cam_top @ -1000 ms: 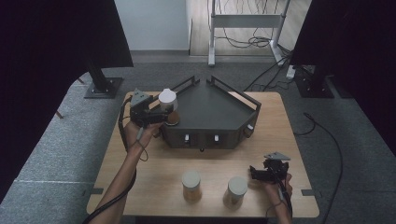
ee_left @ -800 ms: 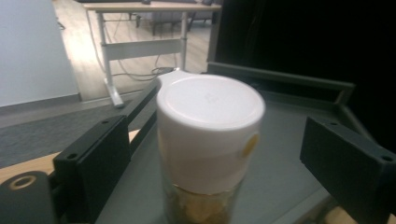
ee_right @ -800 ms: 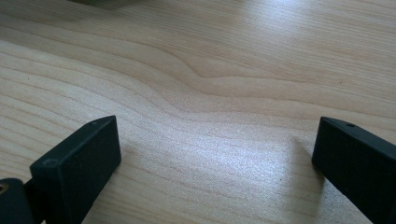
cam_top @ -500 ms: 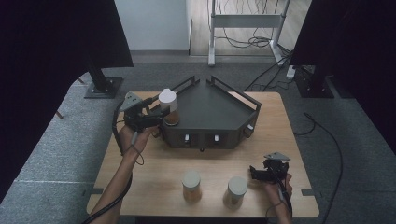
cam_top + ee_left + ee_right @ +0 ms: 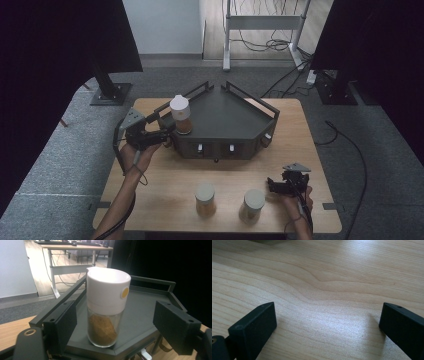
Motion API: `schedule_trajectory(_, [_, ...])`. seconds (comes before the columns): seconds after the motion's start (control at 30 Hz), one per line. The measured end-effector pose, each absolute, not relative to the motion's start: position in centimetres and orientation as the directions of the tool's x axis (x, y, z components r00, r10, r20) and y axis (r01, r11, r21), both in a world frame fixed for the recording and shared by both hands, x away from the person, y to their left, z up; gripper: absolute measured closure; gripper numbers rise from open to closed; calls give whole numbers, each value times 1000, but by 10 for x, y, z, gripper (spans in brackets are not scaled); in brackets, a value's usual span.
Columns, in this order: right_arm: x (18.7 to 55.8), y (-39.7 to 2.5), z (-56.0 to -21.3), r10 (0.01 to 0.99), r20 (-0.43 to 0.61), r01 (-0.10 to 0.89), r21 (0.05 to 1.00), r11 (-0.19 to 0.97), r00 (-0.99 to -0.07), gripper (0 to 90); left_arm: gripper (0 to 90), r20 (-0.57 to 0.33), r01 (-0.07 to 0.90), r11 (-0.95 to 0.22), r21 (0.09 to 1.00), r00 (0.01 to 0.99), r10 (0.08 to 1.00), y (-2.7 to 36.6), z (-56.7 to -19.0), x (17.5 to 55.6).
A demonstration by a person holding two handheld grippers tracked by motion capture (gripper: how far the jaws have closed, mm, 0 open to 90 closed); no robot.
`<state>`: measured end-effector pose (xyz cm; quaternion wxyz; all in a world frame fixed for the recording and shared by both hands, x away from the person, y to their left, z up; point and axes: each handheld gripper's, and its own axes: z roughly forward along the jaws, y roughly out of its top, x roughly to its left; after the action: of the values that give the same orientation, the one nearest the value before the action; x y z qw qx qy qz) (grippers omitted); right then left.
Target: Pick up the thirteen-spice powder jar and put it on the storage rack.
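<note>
Spice jar (image 5: pixel 108 307) stands upright at the dark tray's (image 5: pixel 235 120) left corner. Left gripper (image 5: pixel 159 137) wide, jaws clear of it. Two jars (image 5: pixel 205 199) left on table; right gripper (image 5: pixel 274 186) wide, empty beside them.

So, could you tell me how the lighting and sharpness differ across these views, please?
High view: dim and soft, dark curtains at the sides. Left gripper view: spice jar evenly lit and sharp, near jaws slightly soft. Right gripper view: bright sheen on the table, soft jaw shadows.
</note>
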<state>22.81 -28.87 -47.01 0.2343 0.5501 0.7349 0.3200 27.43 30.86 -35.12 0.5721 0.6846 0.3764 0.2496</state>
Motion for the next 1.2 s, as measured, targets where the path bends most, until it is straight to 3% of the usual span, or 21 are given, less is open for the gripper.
schedule_trajectory(0.47, [228, -289, -470, 959, 7, 659, 728, 190, -285, 6, 270, -77, 225, -70, 972, 582, 809, 325, -365, 255])
schedule_trajectory(0.9, [228, -289, -470, 959, 7, 659, 728, 190, -285, 6, 441, -84, 239, -70, 969, 579, 811, 342, -384, 240])
schedule_trajectory(1.1, [228, -289, -470, 959, 7, 659, 728, 190, -285, 6, 468, -71, 242, -88, 966, 581, 811, 345, -392, 233])
schedule_trajectory(1.2, [228, -289, -470, 959, 7, 659, 728, 190, -285, 6, 434, -64, 242, -98, 965, 582, 811, 346, -396, 229])
